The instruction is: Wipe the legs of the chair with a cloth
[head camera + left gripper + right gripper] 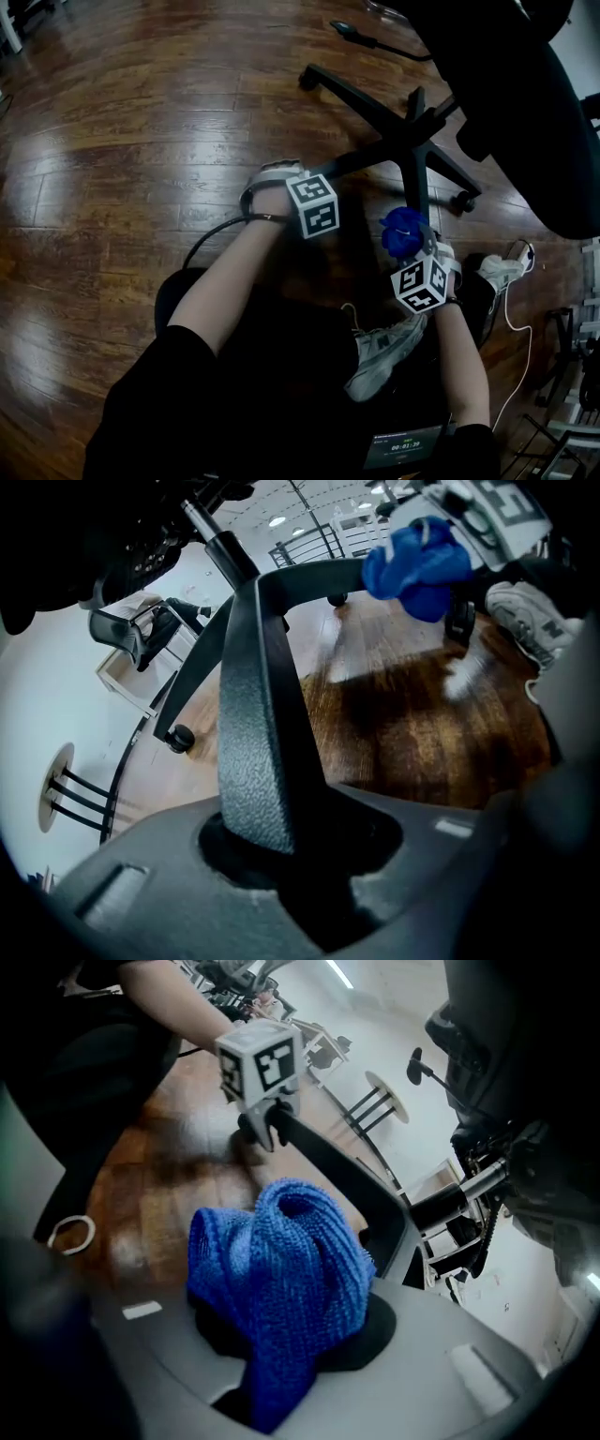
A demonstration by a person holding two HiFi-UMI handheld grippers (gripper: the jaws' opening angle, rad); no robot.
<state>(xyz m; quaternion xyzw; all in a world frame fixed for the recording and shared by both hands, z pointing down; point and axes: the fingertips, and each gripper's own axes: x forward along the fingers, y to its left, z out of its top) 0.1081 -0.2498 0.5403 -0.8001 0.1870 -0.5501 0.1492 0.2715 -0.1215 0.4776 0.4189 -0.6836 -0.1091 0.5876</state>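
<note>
my left gripper [281, 855] has its jaws clamped on one black textured plastic chair leg [258, 733], which steadies the base. my right gripper [291, 1354] is closed on the bunched blue knitted cloth [281, 1269], just beside the neighbouring leg [419, 192]. i'd press the cloth flat on that leg and draw it out toward the caster.

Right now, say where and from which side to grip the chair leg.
Grip the chair leg near its outer end, from above, jaws across its narrow flanks: it is a slim bar low over the floor. The left gripper holds it so.
</note>
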